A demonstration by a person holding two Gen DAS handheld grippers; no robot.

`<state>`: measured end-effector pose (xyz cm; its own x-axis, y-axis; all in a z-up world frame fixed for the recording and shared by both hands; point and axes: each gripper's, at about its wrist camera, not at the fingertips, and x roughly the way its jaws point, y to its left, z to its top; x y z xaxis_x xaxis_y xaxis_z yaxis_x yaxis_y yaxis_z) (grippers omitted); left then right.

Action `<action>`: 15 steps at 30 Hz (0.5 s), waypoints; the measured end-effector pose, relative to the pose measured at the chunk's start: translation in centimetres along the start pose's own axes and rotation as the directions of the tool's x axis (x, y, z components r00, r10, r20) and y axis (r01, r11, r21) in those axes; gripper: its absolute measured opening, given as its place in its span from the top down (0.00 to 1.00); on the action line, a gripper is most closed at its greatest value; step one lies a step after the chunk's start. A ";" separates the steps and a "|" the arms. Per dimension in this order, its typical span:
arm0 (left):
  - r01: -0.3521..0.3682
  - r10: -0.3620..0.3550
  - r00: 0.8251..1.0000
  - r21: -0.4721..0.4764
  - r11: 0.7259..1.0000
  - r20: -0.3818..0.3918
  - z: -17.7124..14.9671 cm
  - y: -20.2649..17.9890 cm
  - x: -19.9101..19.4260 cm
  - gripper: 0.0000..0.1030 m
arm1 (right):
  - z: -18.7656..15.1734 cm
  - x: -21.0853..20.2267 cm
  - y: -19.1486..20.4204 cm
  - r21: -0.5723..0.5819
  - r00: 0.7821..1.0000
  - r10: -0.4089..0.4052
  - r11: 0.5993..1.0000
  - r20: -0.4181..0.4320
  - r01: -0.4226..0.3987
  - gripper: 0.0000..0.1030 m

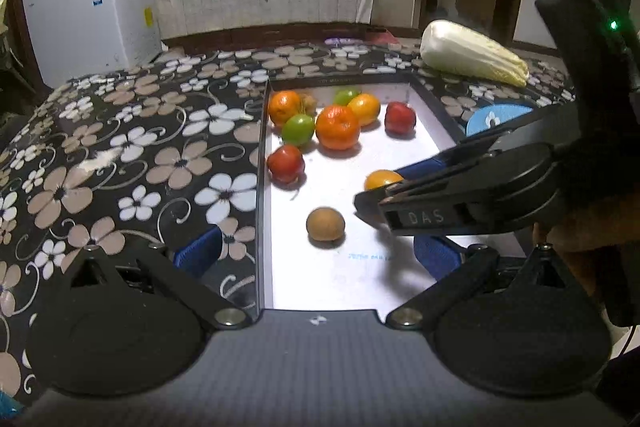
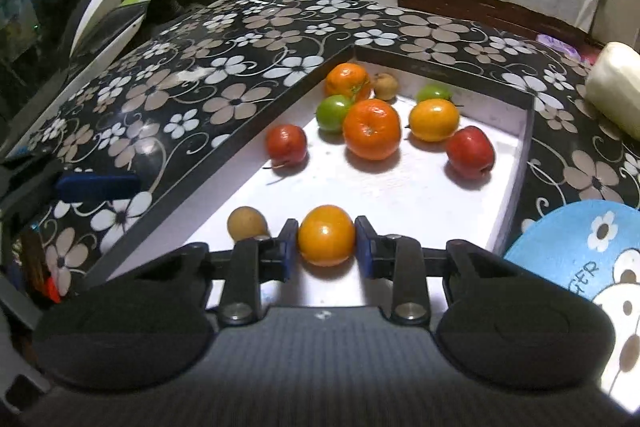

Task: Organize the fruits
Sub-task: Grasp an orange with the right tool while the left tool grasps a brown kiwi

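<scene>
One yellow fruit (image 2: pixel 326 241) sits pinched between the right gripper (image 2: pixel 326 247) pads, low in the tray (image 2: pixel 528 131); left gripper (image 1: pixel 316 255) hangs spread, farther off

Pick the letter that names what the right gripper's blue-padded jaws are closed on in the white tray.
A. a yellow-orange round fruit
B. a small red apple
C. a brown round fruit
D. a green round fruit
A: in the right wrist view the right gripper has its blue pads pressed against both sides of the yellow-orange round fruit, while the brown round fruit sits loose just beside it in the white tray.
</scene>
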<state>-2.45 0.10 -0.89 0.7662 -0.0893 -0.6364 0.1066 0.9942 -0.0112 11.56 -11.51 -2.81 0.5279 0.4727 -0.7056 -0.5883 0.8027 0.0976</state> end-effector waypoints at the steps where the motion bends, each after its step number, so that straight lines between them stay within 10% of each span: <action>1: 0.008 -0.008 1.000 -0.002 1.000 0.008 0.1 0.0 -0.1 0.00 | 0.0 -0.1 -0.1 0.002 1.000 -0.013 1.000 0.000 0.013 0.68; 8: 0.069 -0.068 0.996 -0.012 0.998 0.053 1.0 -1.2 -0.2 0.02 | 0.6 -2.4 -1.4 0.045 0.997 -0.043 0.998 0.066 0.040 0.68; 15: 0.069 -0.075 0.993 -0.059 0.996 -0.090 1.3 -1.4 3.3 0.34 | 0.9 -3.7 -1.7 0.057 0.995 -0.035 0.998 0.094 0.030 0.68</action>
<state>0.73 -1.64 -1.96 0.6956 -0.1575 -0.7009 0.1216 0.9874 -0.1011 11.13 -14.28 0.26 0.6035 0.4761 -0.6397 -0.5363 0.8360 0.1163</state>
